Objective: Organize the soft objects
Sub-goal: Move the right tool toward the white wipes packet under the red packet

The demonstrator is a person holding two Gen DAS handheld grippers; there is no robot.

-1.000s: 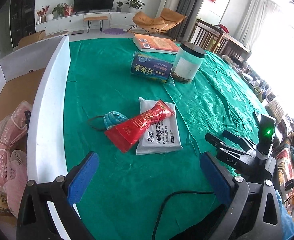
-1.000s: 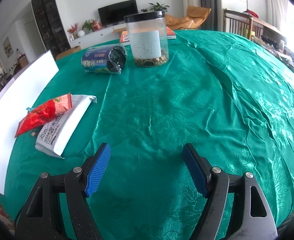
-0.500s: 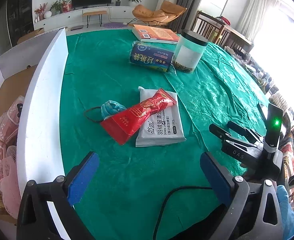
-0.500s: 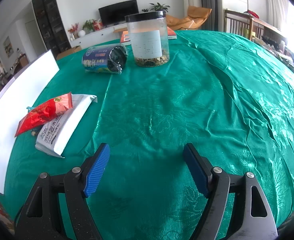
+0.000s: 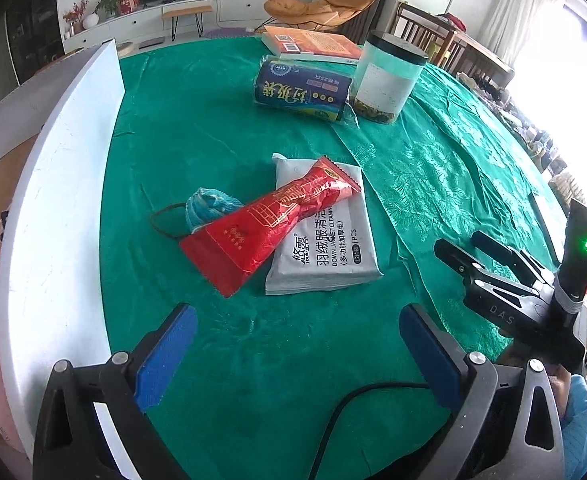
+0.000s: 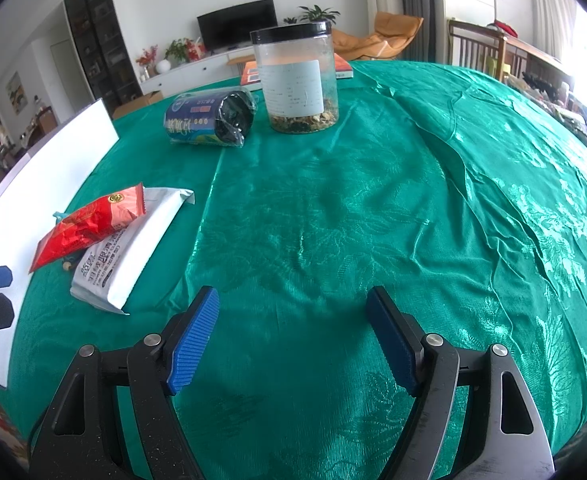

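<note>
Red snack pouch (image 5: 277, 224) lies atop the white wipes pack (image 5: 325, 240), mid-tabletop (image 5: 253, 360) beside the box flap. Our left gripper (image 5: 293, 354) and right gripper (image 6: 291, 340) gape empty; we should pinch the pouch's middle, lifting clear.

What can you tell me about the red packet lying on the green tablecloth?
The red packet is a long, glossy foil-like pouch with gold print and crimped, serrated ends. It lies flat and diagonal on the green tablecloth, looking sealed and slightly crinkled. Its upper part rests over the white wipes pack; its side overlaps a crumpled blue face mask. No gripper touches it.
</note>
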